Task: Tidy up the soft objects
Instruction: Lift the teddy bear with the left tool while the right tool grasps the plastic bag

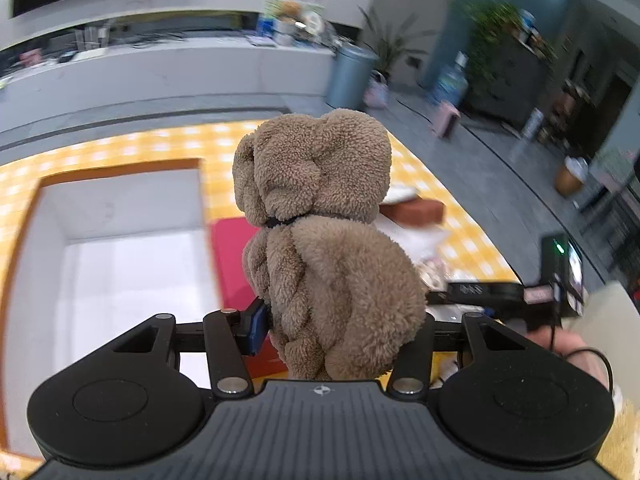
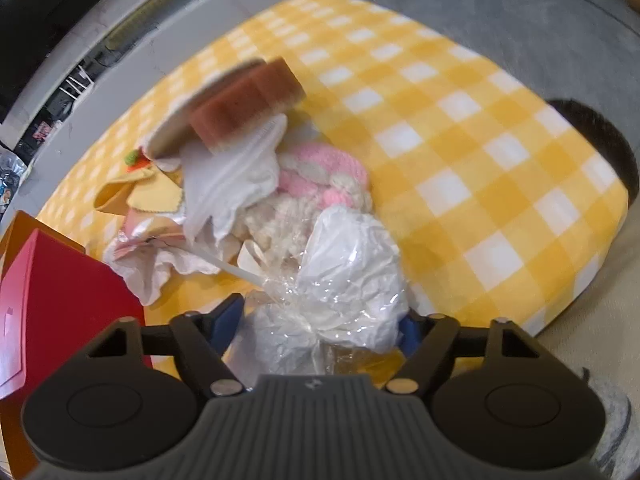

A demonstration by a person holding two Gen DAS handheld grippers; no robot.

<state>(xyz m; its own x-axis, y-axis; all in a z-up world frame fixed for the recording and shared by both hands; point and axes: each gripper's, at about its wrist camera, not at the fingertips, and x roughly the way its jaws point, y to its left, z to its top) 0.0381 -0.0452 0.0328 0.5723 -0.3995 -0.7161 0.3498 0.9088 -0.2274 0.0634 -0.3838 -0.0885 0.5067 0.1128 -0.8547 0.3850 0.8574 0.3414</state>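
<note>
Teddy (image 1: 320,236), brown and fleecy, sits clamped between the fingers of the left gripper (image 1: 340,328), its back to the camera and its head rising well above the fingertips. Beyond and to the left of those fingers lies the white-lined box (image 1: 120,240) with an orange rim, which looks like the place for it (a judgement, since nothing marks it so). To set it down well, I would carry the toy over the open floor of the box, lower it until its base is near the bottom, and only then part the fingers, so it does not tumble over the rim.

The right gripper (image 2: 324,324) has a crinkled plastic-wrapped bundle (image 2: 352,276) between its blue pads (image 2: 224,320); whether they press on it I cannot tell. Just past its fingertips sits the heap of soft things: a pink and cream plush (image 2: 320,176), a white cloth (image 2: 228,184) and a brown sponge (image 2: 244,104) on top. A grip low on the bundle would avoid dragging the cloth along.
</note>
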